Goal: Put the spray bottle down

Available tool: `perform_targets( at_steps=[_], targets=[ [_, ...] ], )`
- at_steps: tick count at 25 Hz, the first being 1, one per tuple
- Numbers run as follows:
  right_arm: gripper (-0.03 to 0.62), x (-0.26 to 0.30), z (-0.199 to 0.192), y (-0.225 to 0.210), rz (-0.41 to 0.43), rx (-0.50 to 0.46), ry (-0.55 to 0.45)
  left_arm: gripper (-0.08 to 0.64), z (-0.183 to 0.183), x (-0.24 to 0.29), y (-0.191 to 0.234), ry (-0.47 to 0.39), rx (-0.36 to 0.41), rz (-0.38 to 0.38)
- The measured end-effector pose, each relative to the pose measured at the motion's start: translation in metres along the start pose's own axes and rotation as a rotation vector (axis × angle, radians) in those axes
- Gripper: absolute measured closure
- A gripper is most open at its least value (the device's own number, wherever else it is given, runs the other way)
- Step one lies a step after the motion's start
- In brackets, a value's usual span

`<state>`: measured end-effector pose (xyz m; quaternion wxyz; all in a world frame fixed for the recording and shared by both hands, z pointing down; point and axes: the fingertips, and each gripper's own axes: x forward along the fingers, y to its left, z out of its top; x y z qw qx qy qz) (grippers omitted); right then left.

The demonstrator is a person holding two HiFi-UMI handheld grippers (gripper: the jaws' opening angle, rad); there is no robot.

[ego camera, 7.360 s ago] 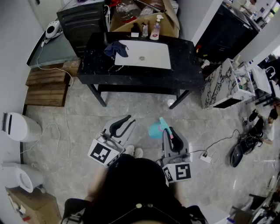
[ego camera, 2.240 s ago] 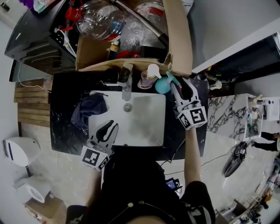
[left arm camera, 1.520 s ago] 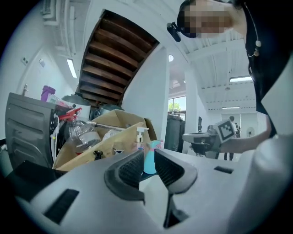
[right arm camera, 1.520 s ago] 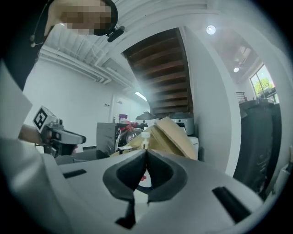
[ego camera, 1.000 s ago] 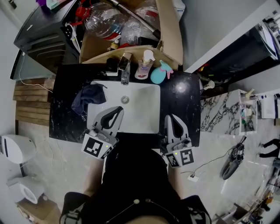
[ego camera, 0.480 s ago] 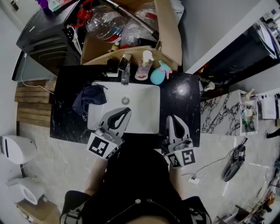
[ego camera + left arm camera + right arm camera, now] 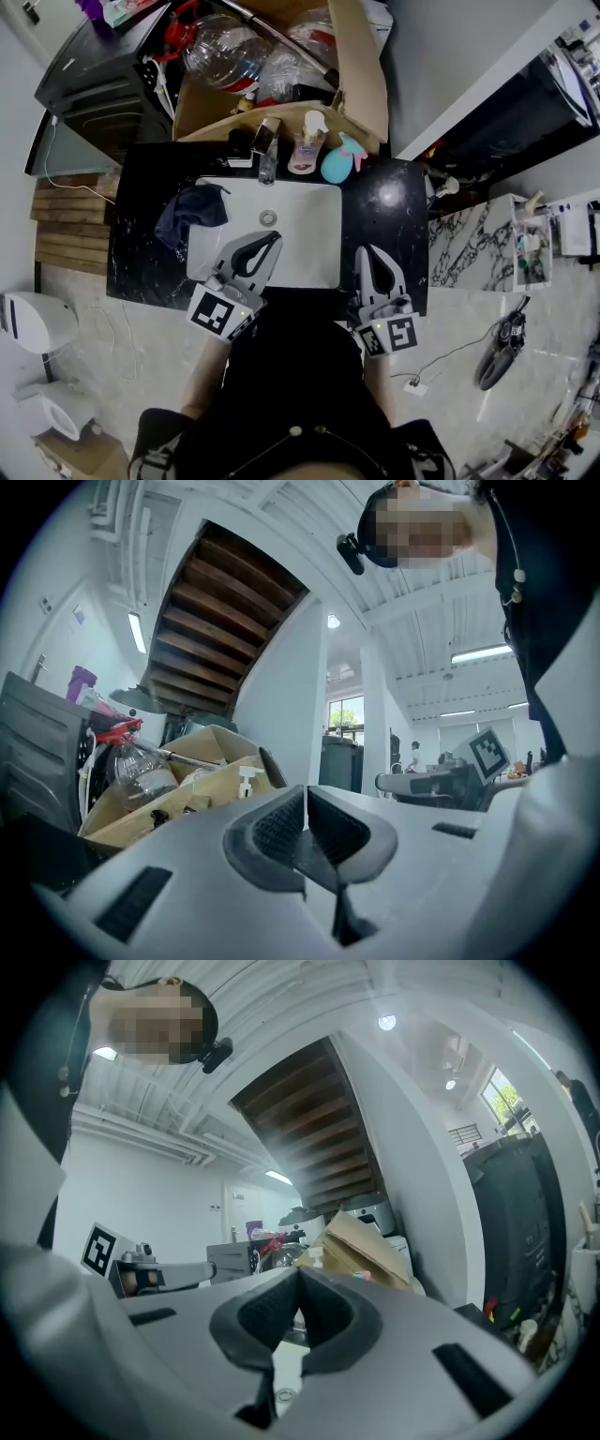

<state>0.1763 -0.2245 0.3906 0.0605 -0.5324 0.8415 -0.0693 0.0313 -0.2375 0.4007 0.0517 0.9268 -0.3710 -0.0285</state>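
Observation:
The teal spray bottle [image 7: 334, 163] with a pink trigger stands upright at the back of the black counter [image 7: 392, 208], right of a white pump bottle [image 7: 307, 142]. Nothing holds it. My right gripper [image 7: 367, 253] hovers over the counter's front right part, well short of the bottle, shut and empty. My left gripper [image 7: 272, 240] is over the front of the white sink basin [image 7: 300, 225], also shut and empty. In the left gripper view the pads of the left gripper [image 7: 305, 797] meet. In the right gripper view the right gripper [image 7: 298, 1277] is likewise closed.
A faucet [image 7: 267, 146] stands behind the basin and a dark blue cloth [image 7: 190, 212] lies on its left rim. An open cardboard box [image 7: 356, 66] full of bottles and clutter sits behind the counter. A black cabinet [image 7: 98, 80] is at the back left.
The right gripper, which held the spray bottle, set it at the back of the counter, let go and drew back to the front. Over the last second the left gripper shifted slightly.

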Motion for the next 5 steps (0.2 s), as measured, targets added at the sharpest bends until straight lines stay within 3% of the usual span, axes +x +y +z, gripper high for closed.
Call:
perform_targets(
  at_steps=[5],
  targets=[
    [0.594,-0.003,-0.0122,-0.0095,-0.021,-0.048,0.065,0.545,-0.0003,0.0011,0.0016,0.003,-0.003,0.007]
  ],
)
